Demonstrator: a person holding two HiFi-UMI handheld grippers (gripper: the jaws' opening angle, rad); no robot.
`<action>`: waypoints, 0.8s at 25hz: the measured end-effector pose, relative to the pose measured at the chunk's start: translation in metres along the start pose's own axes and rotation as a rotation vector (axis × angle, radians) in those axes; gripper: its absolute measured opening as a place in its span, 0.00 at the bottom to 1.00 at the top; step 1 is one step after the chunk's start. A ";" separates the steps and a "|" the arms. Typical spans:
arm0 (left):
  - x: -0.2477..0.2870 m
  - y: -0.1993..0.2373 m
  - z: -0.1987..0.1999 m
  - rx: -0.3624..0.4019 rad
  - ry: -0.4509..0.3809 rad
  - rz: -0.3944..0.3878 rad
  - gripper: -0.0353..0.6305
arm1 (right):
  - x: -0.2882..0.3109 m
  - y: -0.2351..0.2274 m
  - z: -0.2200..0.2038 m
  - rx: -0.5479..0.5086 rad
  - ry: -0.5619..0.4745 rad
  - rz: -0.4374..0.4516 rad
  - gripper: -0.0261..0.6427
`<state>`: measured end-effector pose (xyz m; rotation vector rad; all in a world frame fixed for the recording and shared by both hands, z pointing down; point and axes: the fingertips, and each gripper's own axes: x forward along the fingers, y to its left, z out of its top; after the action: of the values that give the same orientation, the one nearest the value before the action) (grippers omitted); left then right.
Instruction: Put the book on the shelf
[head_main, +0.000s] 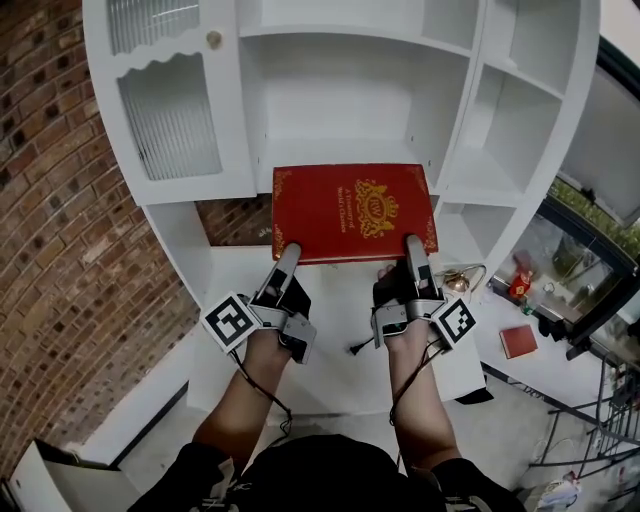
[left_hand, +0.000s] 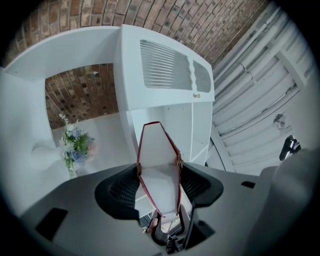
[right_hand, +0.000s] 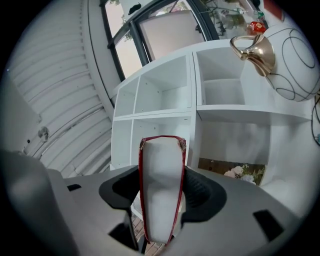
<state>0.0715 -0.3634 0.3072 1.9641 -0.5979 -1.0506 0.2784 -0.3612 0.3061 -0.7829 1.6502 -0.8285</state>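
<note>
Two grippers clamp one red book at the shelf mouth

Both grippers hold the near edge of the red book (head_main: 352, 212), which lies flat with its cover up in front of the central open compartment of the white shelf unit (head_main: 455, 60). Its far edge reaches the compartment's mouth; whether it rests on the board there cannot be told. The cover carries a gold crest, gold corner ornaments and a few lines of gold lettering, too small to read. Each gripper's cube shows a black-and-white square marker and no words.

The left gripper (head_main: 288, 256) takes the book near its near-left corner, and the right gripper (head_main: 413, 245) takes it near its near-right corner. Two bare forearms reach forward side by side, roughly parallel, with cables trailing back from the grippers.

In the left gripper view the book (left_hand: 159, 167) stands edge-on between the dark pads, white pages framed by the red cover, with both pads pressed against it. The right gripper view shows the same grip on the book (right_hand: 161, 185), its jaws standing only as far apart as the book is thick.

A brick wall (head_main: 60, 200) stands to the left of the shelf unit.
</note>
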 end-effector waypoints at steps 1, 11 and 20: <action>0.004 0.001 0.003 0.008 -0.009 0.001 0.45 | 0.005 -0.001 0.000 0.006 0.002 -0.003 0.43; 0.028 0.029 0.021 0.074 -0.024 0.140 0.45 | 0.036 -0.030 0.009 0.050 -0.014 -0.102 0.44; 0.060 0.041 0.034 0.119 -0.043 0.143 0.47 | 0.067 -0.041 0.021 0.004 -0.014 -0.130 0.45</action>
<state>0.0740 -0.4435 0.3033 1.9716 -0.8288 -0.9905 0.2882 -0.4414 0.3024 -0.8991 1.5975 -0.9146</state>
